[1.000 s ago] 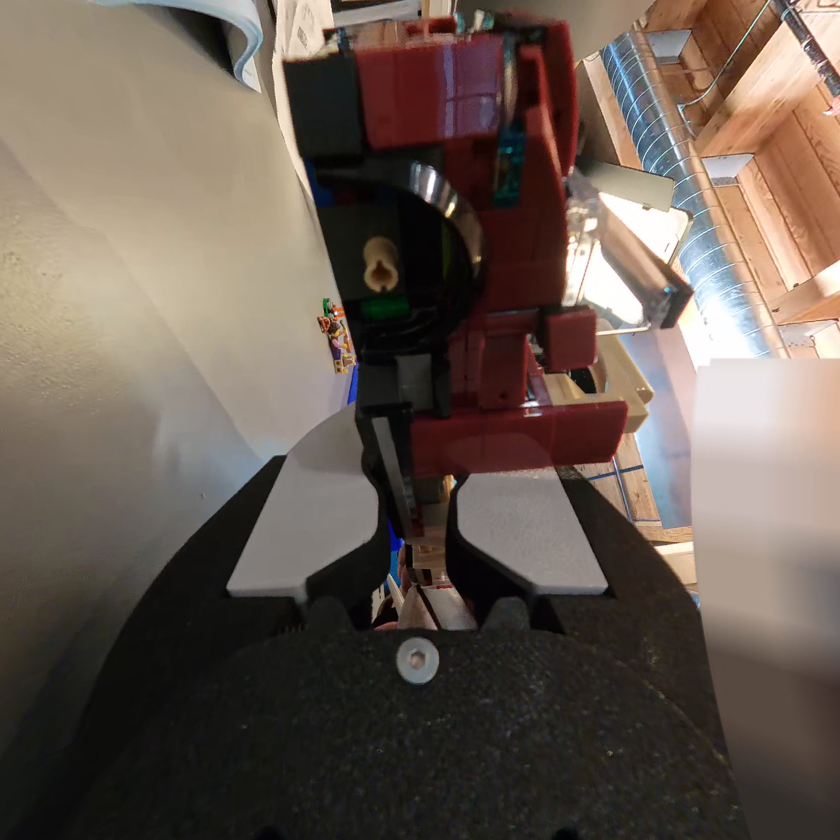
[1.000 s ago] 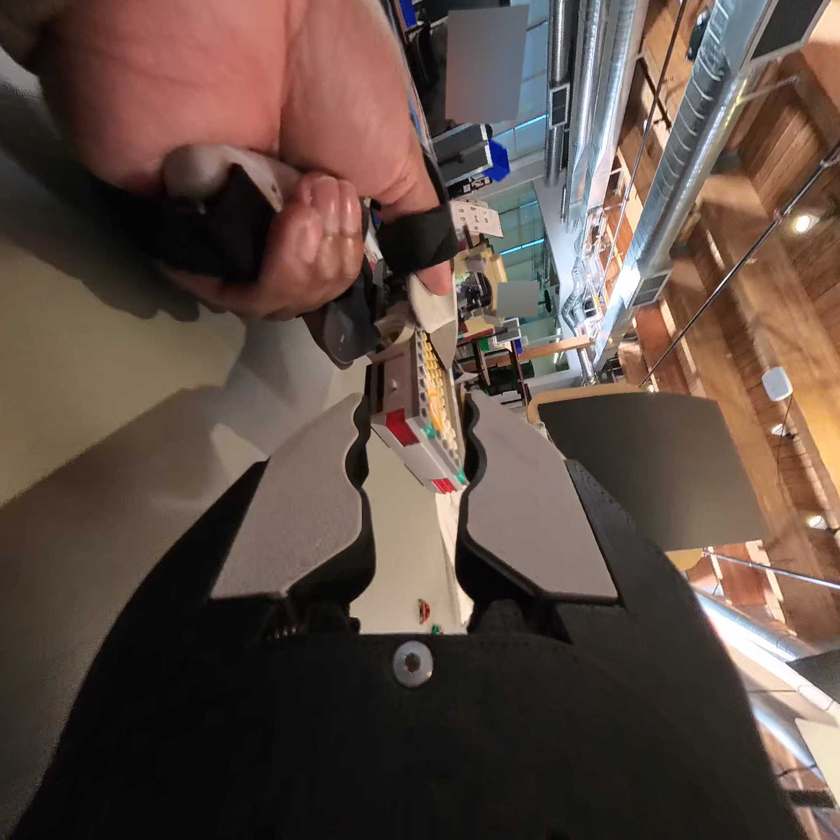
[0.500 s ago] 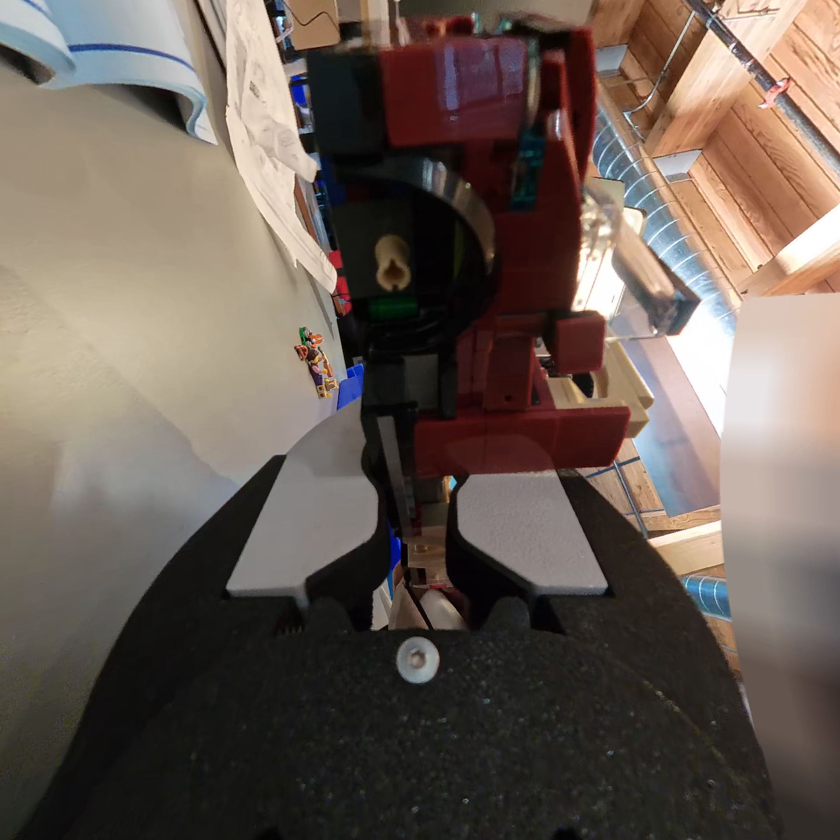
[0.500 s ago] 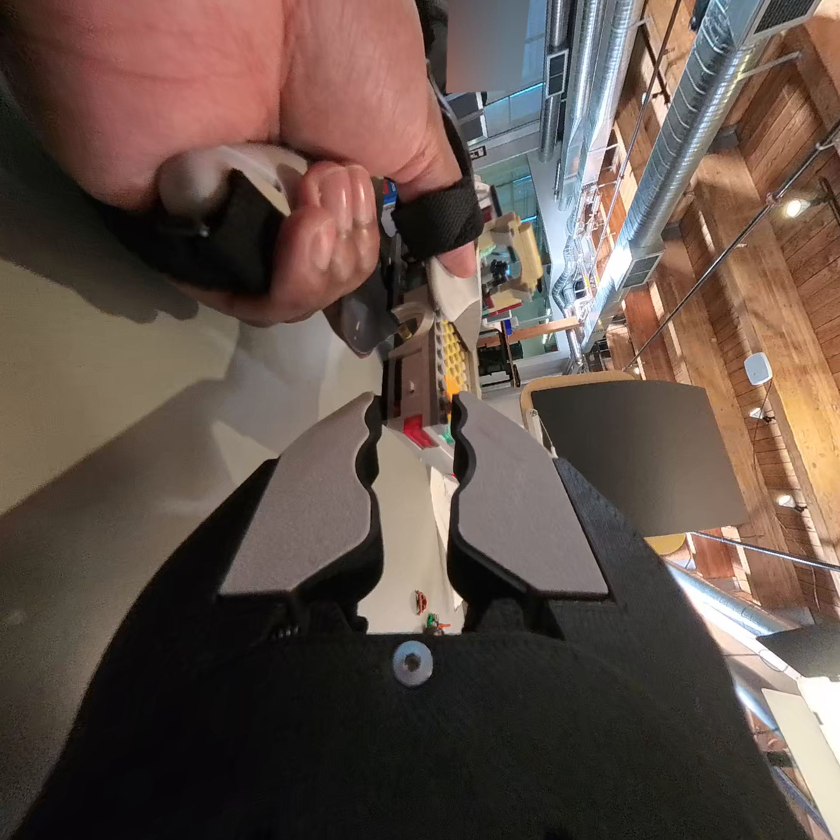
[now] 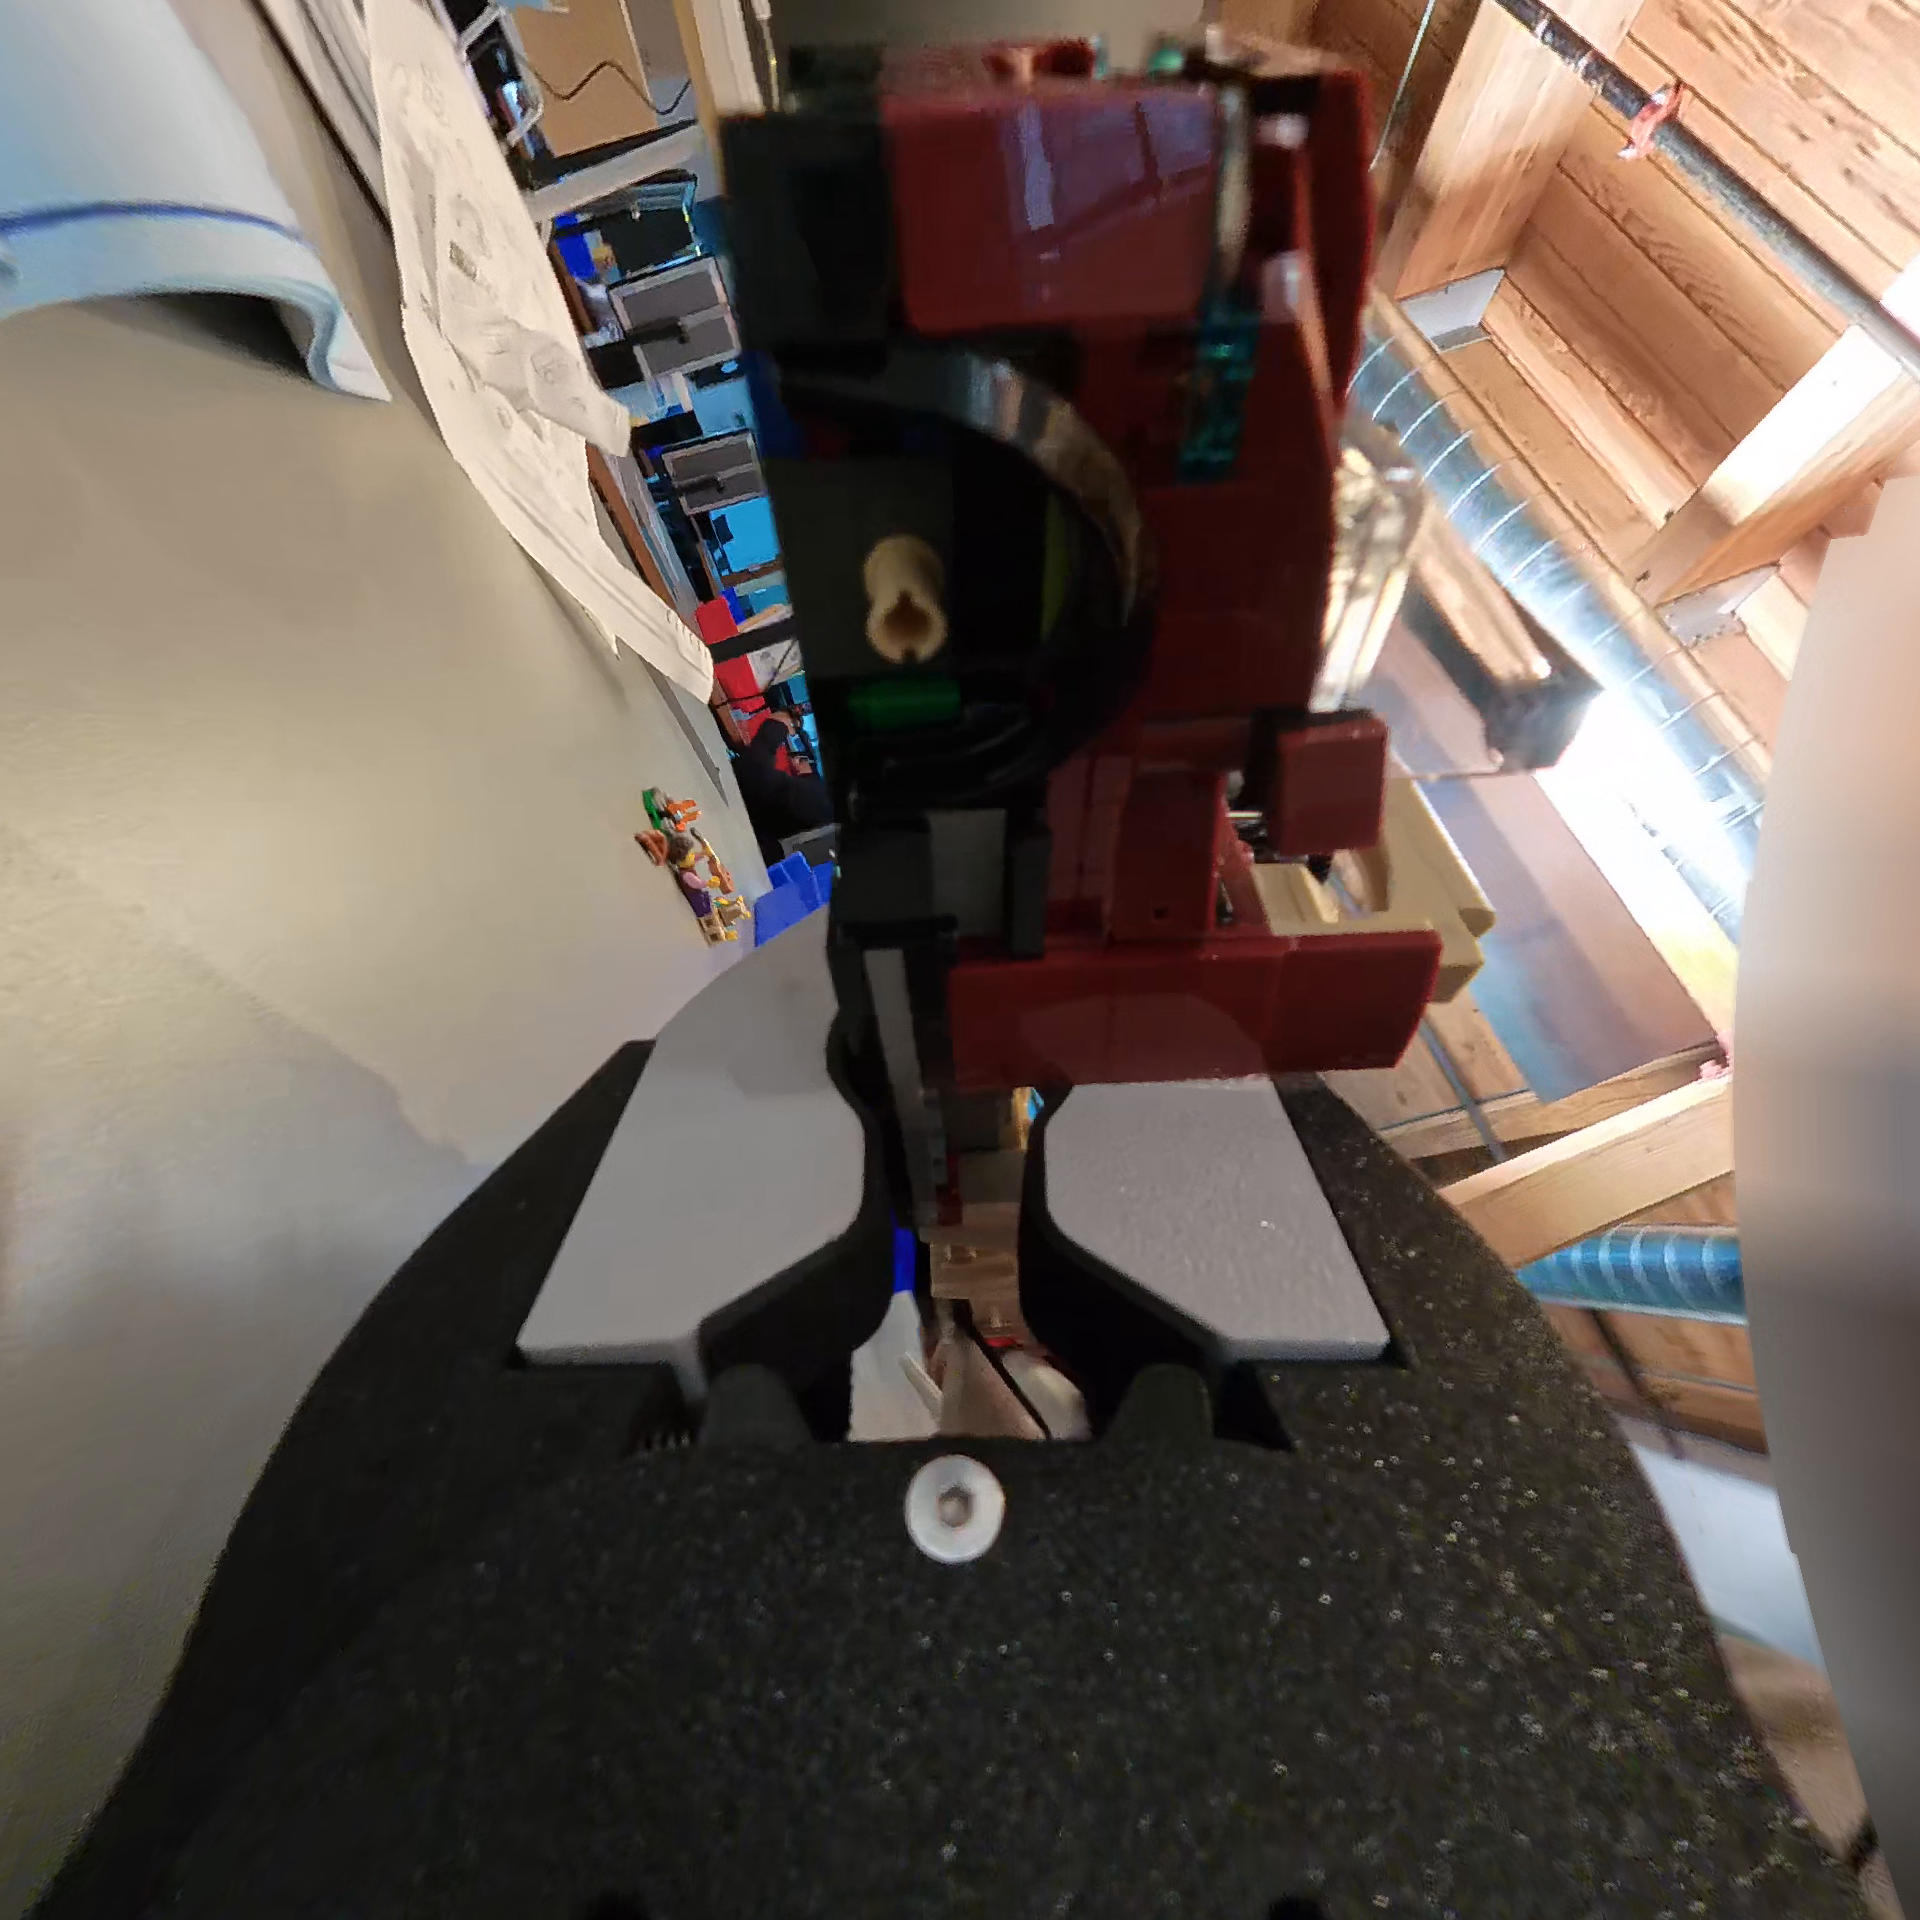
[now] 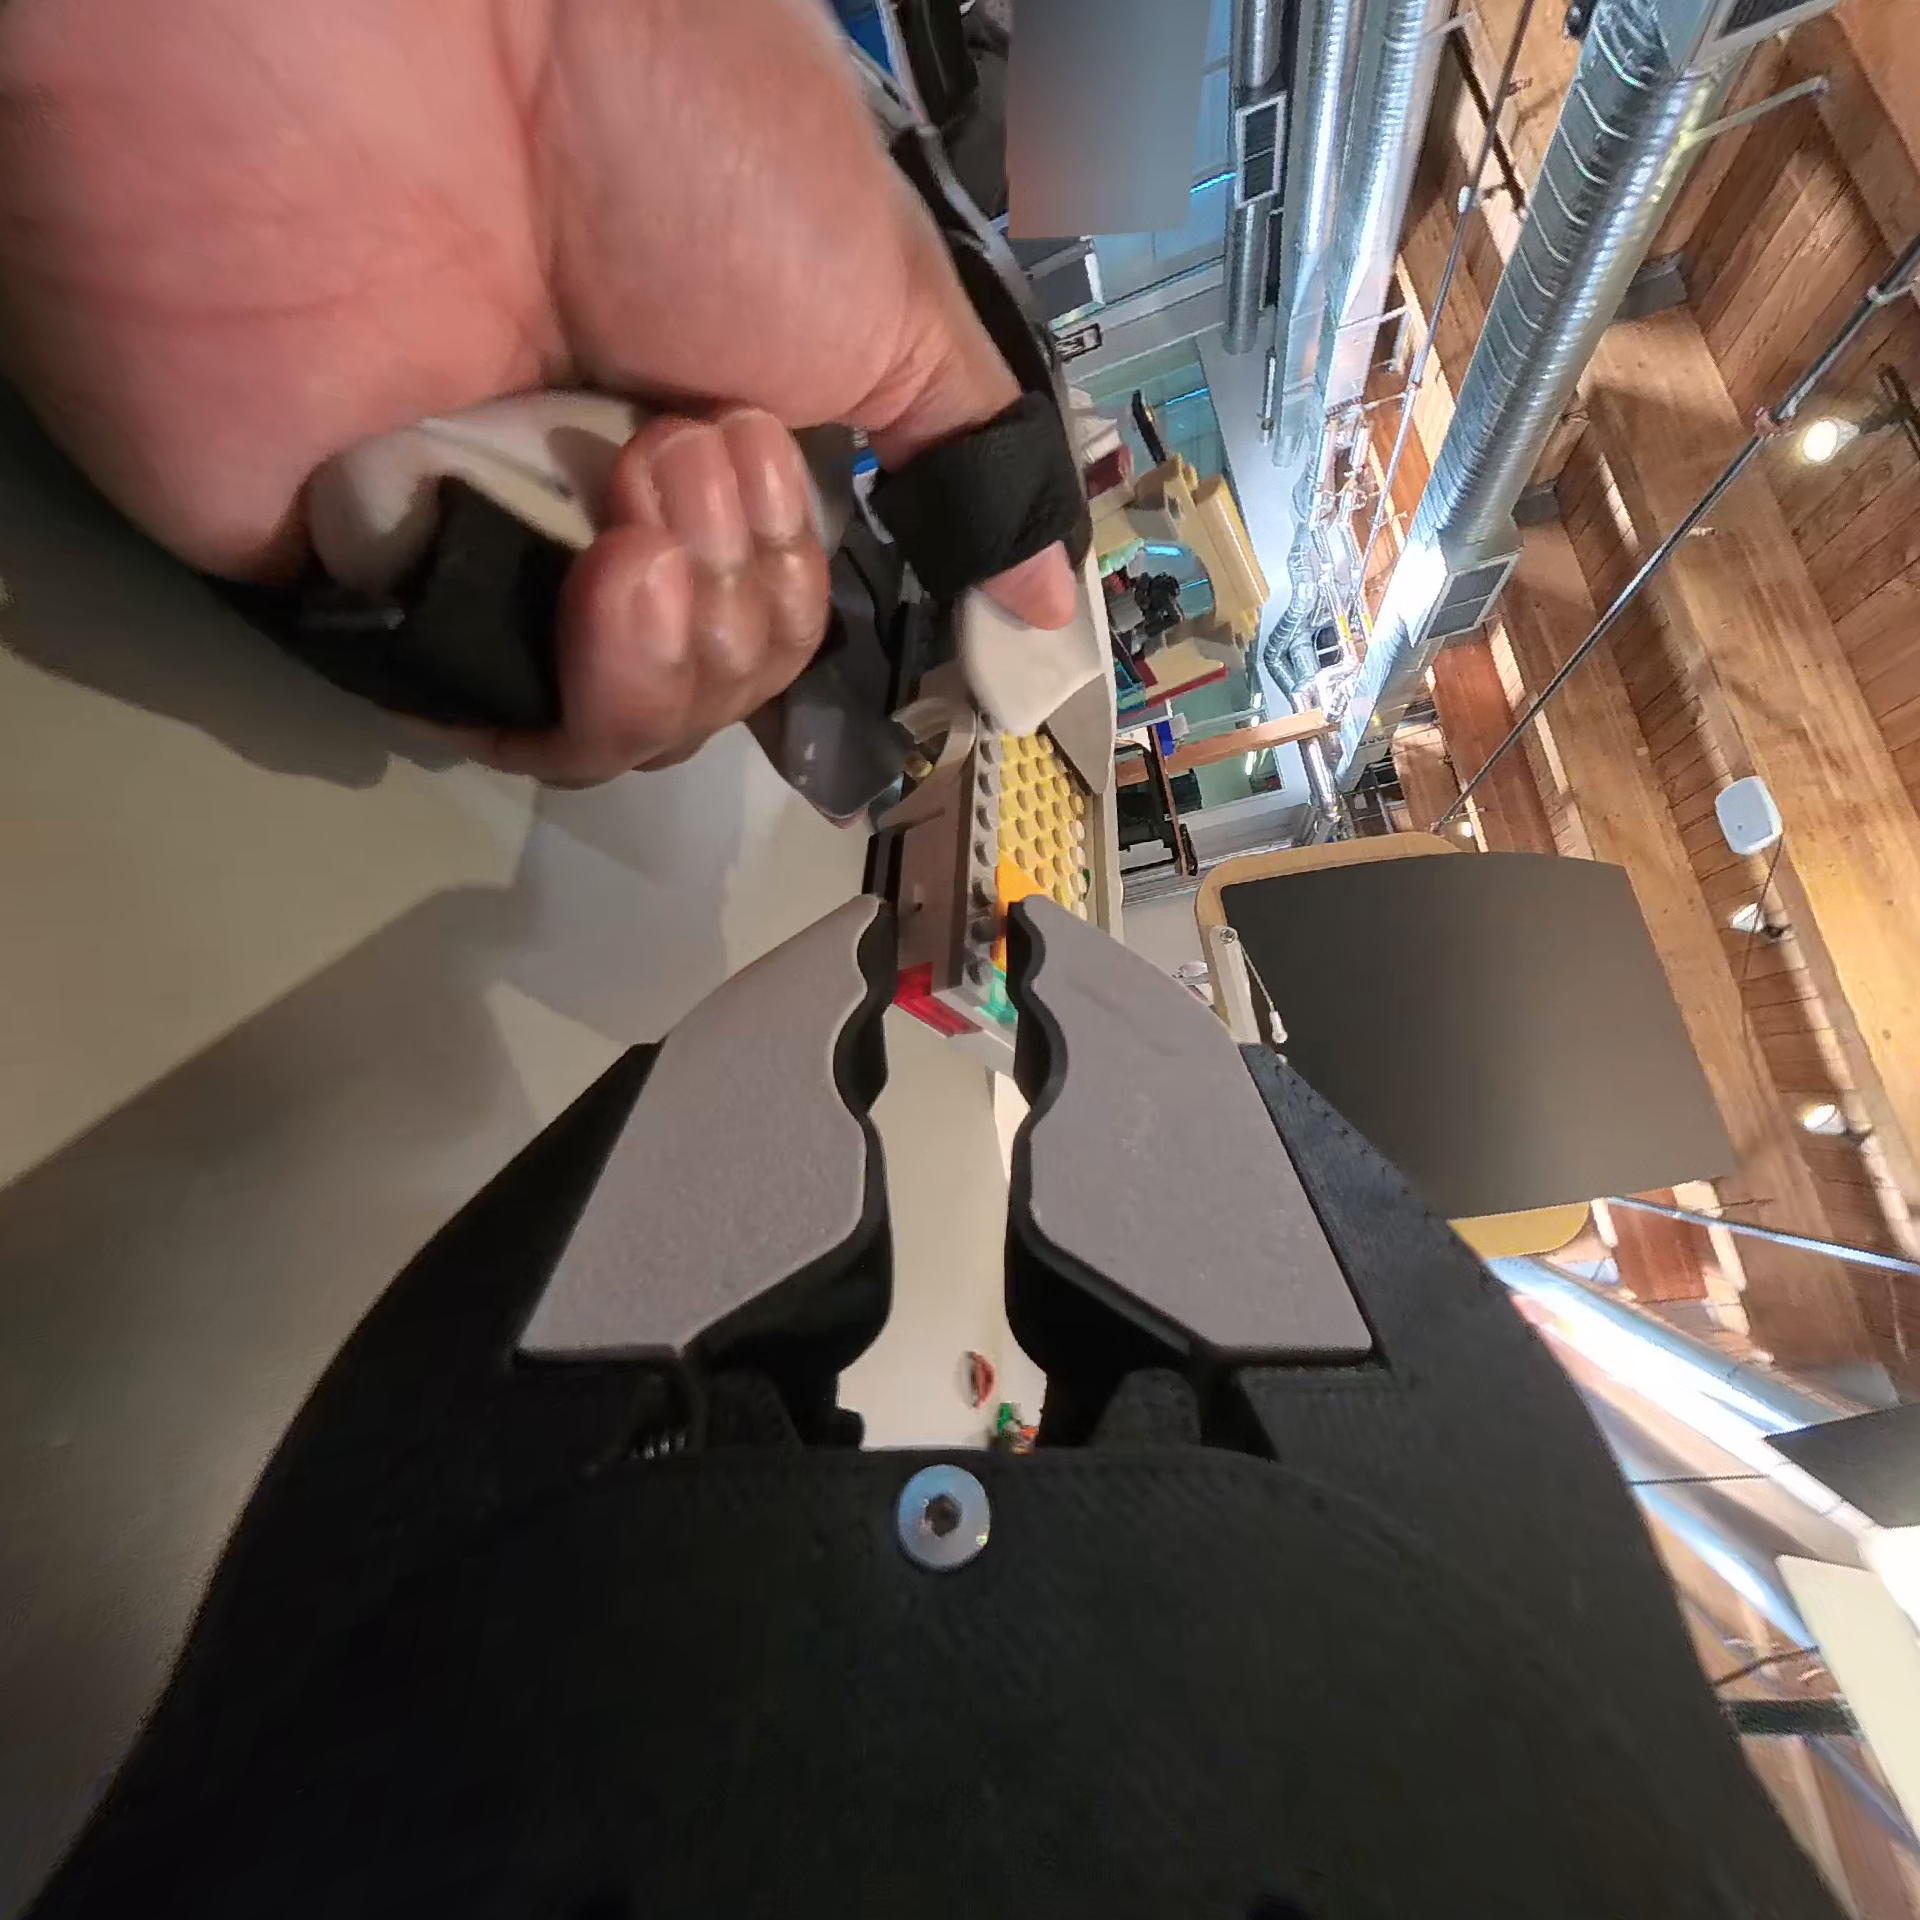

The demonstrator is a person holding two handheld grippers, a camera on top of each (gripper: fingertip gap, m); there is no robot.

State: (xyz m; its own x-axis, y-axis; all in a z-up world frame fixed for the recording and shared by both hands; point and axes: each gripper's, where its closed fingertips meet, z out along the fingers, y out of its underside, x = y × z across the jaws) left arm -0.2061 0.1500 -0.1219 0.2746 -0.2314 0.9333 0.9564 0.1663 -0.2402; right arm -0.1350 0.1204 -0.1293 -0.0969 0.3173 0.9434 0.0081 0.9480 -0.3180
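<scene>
left gripper (image 5: 951,1049): black body, grey finger plates, clamped on the lower edge of a dark red and black brick-built model (image 5: 1091,540), which is lifted clear of the table.
model detail: black wheel arch with a tan axle pin (image 5: 902,613); small green piece just below the pin; clear windscreen-like part on the right side; flat dark red plate sits right over the right finger.
left of it: grey tabletop (image 5: 260,727); white printed paper sheets (image 5: 499,343) at the far edge; a cluster of small toy figures and bits (image 5: 686,862) lying on the table near the gripper's left finger.
right gripper (image 6: 945,956): same build, tips closed onto the near end of a grey studded brick assembly with a yellow studded plate (image 6: 1023,821). Left tip on the brown/grey side, right tip on the stud side by an orange piece. Red and teal transparent bits at the near corner.
far end of the assembly: held in the other gripper, which a person's hand (image 6: 499,343) squeezes at its handle, black strap over the fingertip.
right of it: black-seated wooden chair (image 6: 1455,1029); silver ceiling ducts (image 6: 1558,260) against wooden planking.
</scene>
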